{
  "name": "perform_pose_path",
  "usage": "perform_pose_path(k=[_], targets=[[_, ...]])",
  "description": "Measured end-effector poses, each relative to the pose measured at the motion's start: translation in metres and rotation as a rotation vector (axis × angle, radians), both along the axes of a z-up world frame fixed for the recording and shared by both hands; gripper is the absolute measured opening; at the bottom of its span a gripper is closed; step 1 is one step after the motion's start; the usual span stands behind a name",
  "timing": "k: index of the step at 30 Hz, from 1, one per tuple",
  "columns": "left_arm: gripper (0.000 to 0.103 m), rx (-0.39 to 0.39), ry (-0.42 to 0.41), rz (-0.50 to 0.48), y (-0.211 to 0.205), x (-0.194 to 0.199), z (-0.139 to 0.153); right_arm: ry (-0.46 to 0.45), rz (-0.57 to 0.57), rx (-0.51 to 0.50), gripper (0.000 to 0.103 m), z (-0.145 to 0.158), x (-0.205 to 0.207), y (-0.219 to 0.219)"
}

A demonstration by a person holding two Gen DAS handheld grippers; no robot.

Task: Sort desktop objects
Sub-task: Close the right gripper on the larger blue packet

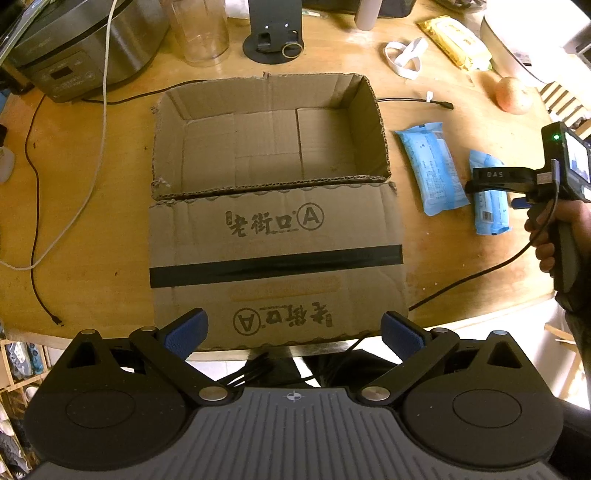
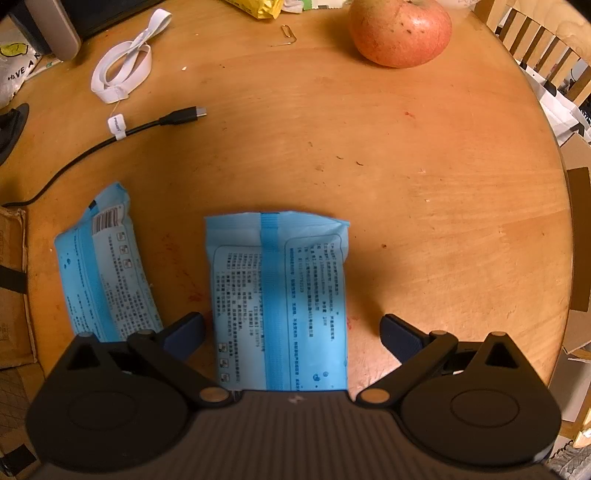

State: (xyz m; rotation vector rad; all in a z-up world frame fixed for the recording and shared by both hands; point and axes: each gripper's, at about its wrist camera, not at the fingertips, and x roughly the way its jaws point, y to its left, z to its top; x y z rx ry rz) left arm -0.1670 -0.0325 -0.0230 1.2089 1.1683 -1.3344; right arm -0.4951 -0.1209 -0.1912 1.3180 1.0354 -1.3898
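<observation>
From the left wrist camera, the left gripper (image 1: 293, 330) hangs at the near edge of the round wooden table (image 1: 92, 229), its blue-padded fingers spread wide with nothing between them. Straight ahead lies the cardboard box (image 1: 271, 140), open-topped, its near flap (image 1: 277, 266) folded flat toward the gripper with a black tape stripe across it. The box holds nothing that I can see. To its right, two blue packets lie on the wood: the left packet (image 1: 430, 168) just beside the box wall, and the right packet (image 1: 489, 206) a little farther out, partly hidden under the right gripper's black finger. A hand (image 1: 554, 236) grips that tool's handle at the frame's edge. Behind the box stand a rice cooker (image 1: 85, 44), a clear plastic cup (image 1: 201, 31) and a black stand (image 1: 273, 33); a white strap (image 1: 404, 57), a yellow packet (image 1: 456, 42) and an apple (image 1: 513, 94) sit farther right.

From the right wrist camera, the right gripper (image 2: 291, 332) is also spread wide, hovering low over the right packet (image 2: 280, 295), which lies lengthwise between the two fingers, touched by neither as far as I can tell. The left packet (image 2: 107, 266) lies just beside it on the left, slightly angled. Beyond are a black USB cable (image 2: 110, 138), the white strap (image 2: 123, 62) and the apple (image 2: 400, 31), all well apart from the fingers. The box's corner (image 2: 13, 288) shows at the left edge.
</observation>
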Motion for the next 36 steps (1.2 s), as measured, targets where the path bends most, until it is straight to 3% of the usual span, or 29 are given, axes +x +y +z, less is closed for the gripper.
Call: perform_pose_path(k=[12, 14, 18, 19, 36], targets=[[0.103, -0.002, 0.007, 0.003, 0.003, 0.002, 0.001, 0.000, -0.012, 0.009, 0.102, 0.002, 0.003, 0.004], [0.103, -0.004, 0.007, 0.006, 0.004, 0.003, 0.001, -0.006, -0.020, 0.006, 0.096, 0.006, 0.004, 0.006], [0.103, -0.001, 0.008, 0.015, 0.005, 0.006, 0.001, -0.013, -0.026, -0.012, 0.069, 0.013, 0.007, 0.007], [0.103, 0.000, 0.008, 0.017, 0.005, 0.007, 0.001, -0.013, -0.027, -0.014, 0.068, 0.015, 0.007, 0.007], [0.103, -0.006, 0.017, 0.010, 0.008, 0.009, 0.002, -0.013, -0.026, -0.017, 0.067, 0.019, 0.012, 0.016]])
